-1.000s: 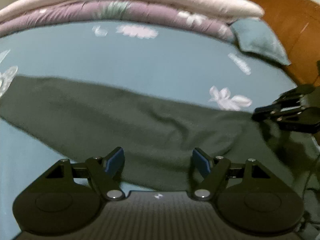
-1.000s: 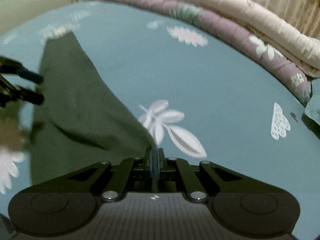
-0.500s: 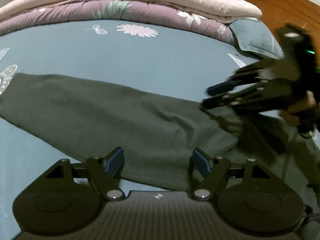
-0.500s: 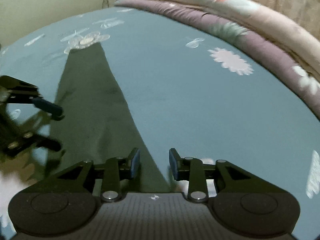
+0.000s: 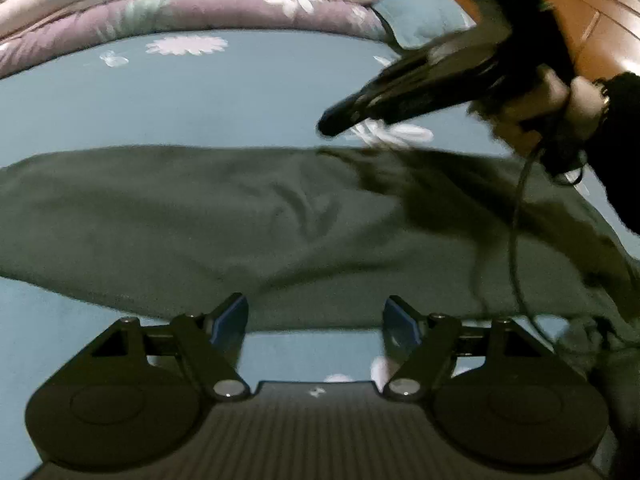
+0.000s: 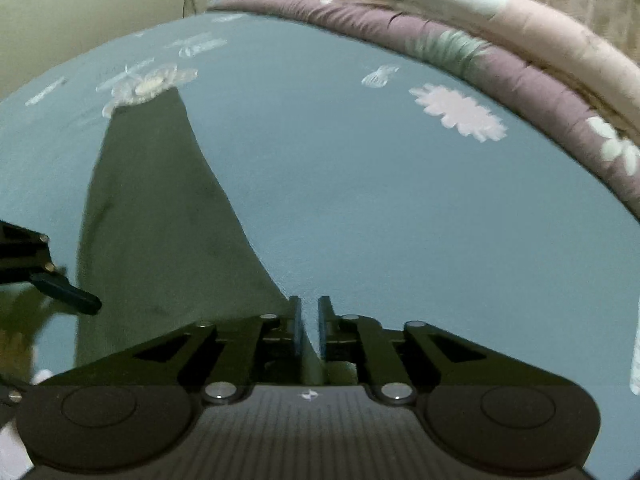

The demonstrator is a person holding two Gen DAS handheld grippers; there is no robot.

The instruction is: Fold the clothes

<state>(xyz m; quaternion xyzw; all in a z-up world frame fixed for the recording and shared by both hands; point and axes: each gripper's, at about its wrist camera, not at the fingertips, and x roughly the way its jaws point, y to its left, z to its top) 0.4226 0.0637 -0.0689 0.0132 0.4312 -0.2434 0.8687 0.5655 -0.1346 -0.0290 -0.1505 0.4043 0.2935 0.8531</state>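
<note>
Dark green cloth, a garment (image 5: pixel 224 224), lies spread flat along the blue flowered bedsheet (image 5: pixel 240 92). The left gripper (image 5: pixel 316 318) hovers at its near edge, fingers wide apart and empty. The right gripper (image 6: pixel 309 330) has its fingers nearly together, a narrow gap left, with the garment's edge between them.

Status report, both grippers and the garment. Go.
Left gripper open, empty, at the near edge of the dark green garment. Right gripper nearly shut, a cloth edge between its fingers. Garment flat on the blue bedsheet. Nothing in the way.
</note>
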